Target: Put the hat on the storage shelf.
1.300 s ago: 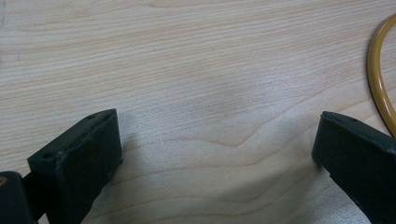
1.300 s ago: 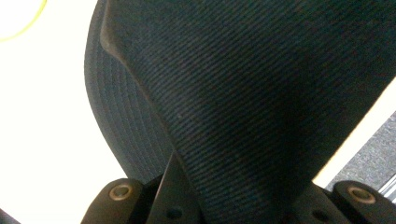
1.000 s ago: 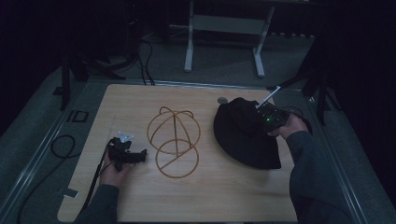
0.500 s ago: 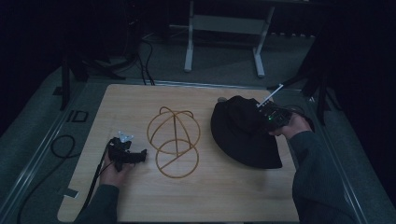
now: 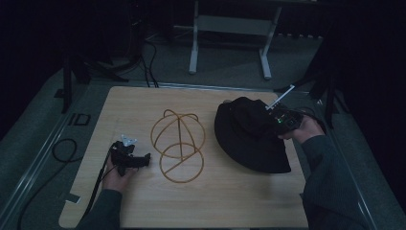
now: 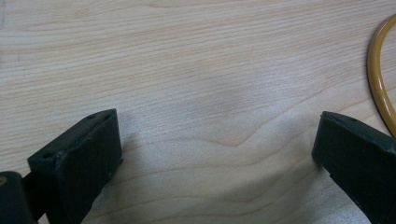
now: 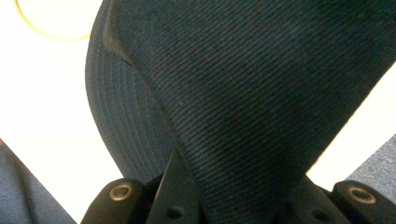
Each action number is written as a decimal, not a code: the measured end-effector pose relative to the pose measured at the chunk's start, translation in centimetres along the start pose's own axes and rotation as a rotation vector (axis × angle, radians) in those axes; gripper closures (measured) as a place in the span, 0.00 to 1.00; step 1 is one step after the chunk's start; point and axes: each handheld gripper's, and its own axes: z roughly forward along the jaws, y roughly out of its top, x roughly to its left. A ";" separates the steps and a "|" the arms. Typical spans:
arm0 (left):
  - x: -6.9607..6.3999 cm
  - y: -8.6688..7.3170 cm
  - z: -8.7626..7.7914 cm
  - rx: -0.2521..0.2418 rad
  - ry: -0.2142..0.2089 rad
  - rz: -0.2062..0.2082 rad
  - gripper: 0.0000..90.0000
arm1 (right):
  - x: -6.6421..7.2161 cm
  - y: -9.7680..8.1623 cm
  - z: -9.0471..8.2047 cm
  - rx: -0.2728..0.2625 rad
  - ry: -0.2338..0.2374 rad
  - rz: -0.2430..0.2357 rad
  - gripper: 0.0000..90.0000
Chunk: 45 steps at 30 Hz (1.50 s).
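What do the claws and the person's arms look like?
Both claws are black. The left claw has a grey plate on top, a trailing black cable and two blocky black jaws. The right claw shows small green lights and a thin pale rod. Both sleeves are dark grey-green.

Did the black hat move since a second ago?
Yes. The right gripper has lifted part of the black hat, so its left edge has crept a little toward the yellow wire frame, which stayed put on the table.
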 end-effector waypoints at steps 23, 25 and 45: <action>0.0 0.0 0.0 0.002 0.000 0.000 0.02 | 1.1 0.1 -2.4 -0.046 0.022 -0.054 0.96; 0.0 0.0 0.0 0.002 0.000 0.000 0.02 | 1.1 0.1 -2.6 -0.046 0.023 -0.057 0.96; 0.0 0.0 0.0 0.003 0.000 0.001 0.02 | 1.6 0.5 -5.0 -0.063 0.037 -0.101 0.96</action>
